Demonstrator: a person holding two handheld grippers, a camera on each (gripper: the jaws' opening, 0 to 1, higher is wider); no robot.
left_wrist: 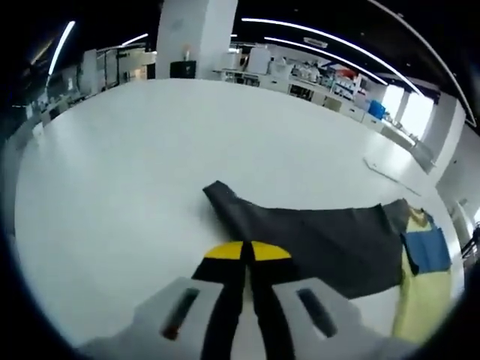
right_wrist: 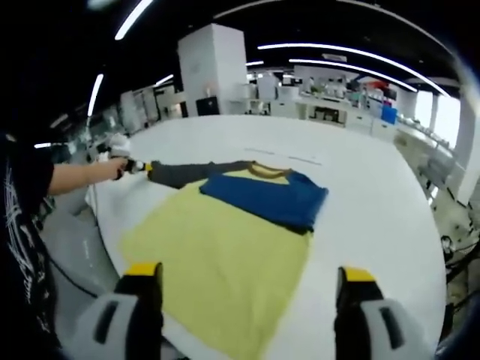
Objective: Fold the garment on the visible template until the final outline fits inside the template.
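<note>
A garment lies spread on the white table (right_wrist: 367,187). It has a yellow body (right_wrist: 217,255), a blue part (right_wrist: 270,196) and a dark grey sleeve (right_wrist: 187,172). In the left gripper view the sleeve (left_wrist: 322,240) stretches flat toward the blue part (left_wrist: 427,251) and yellow body (left_wrist: 424,300). My left gripper (left_wrist: 246,251) has its yellow-tipped jaws pressed together at the sleeve's near edge. In the right gripper view the left gripper (right_wrist: 135,166) sits at the sleeve's end, held by a person's hand. My right gripper (right_wrist: 247,277) hangs open over the yellow body, holding nothing.
The person's arm (right_wrist: 75,176) and black shirt (right_wrist: 22,247) stand at the table's left edge. A thin line mark (left_wrist: 390,172) lies on the table beyond the garment. Desks and shelves (right_wrist: 330,105) fill the room behind. Bare tabletop (left_wrist: 150,165) lies beyond the sleeve.
</note>
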